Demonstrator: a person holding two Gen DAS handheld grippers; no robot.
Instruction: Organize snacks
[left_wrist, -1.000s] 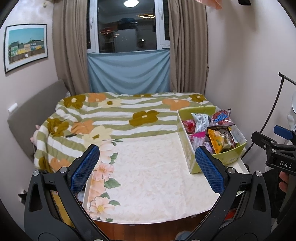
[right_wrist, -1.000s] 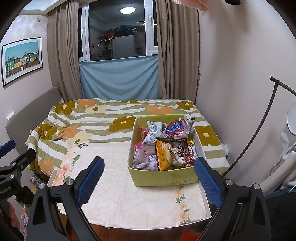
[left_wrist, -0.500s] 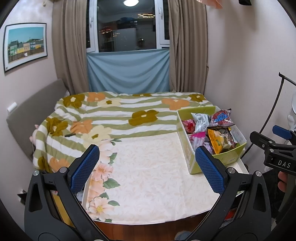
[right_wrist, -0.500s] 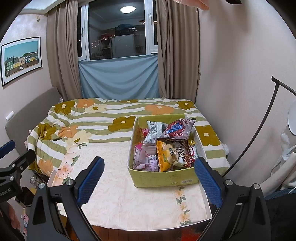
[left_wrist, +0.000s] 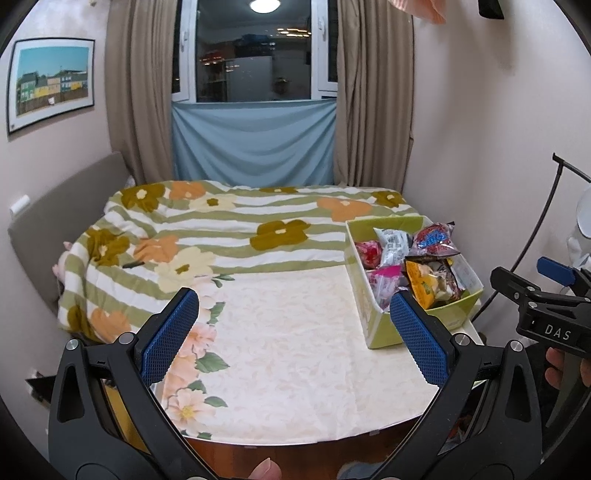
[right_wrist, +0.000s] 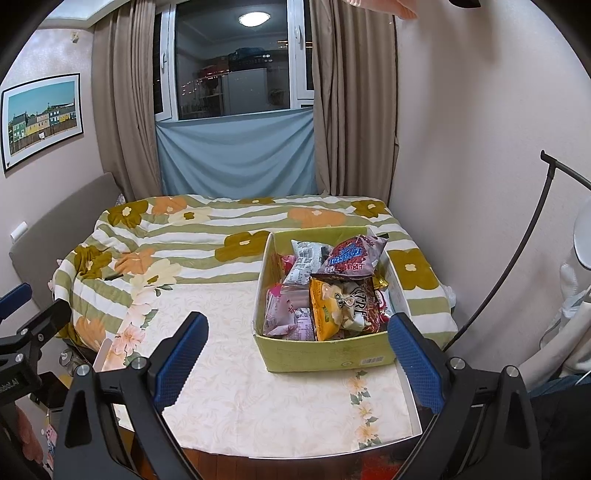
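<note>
My left gripper (left_wrist: 293, 332) is wide open and holds nothing; it hangs over the near part of the table (left_wrist: 295, 369). My right gripper (right_wrist: 297, 356) is spread wide too and is empty, and it looks toward the box (right_wrist: 325, 354) from the near side. Neither one touches anything.

The snacks are all in this green box, which stands on the right side of the table, near the bed (right_wrist: 221, 229). On top at the far end lies a dark red bag (right_wrist: 354, 254), beside it a grey packet (right_wrist: 304, 260). Nearer to me stands a yellow bag (right_wrist: 332, 308), and to its left lies a pink packet (right_wrist: 286, 314).

I think these bags are light and puffed with air, with smooth foil that can slip between my pads. What is inside is probably brittle, so a hard squeeze could crush it. I would take a bag at the flat sealed edge or at a top corner, not across the full belly. The box seems to be thin cardboard, so it may slide if I pull a bag sideways.

How many packets lie under the top ones I cannot see. The print on most of them is too small to read. In the left view my own finger covers the near corner of the box. Where the snacks must go is not shown.
</note>
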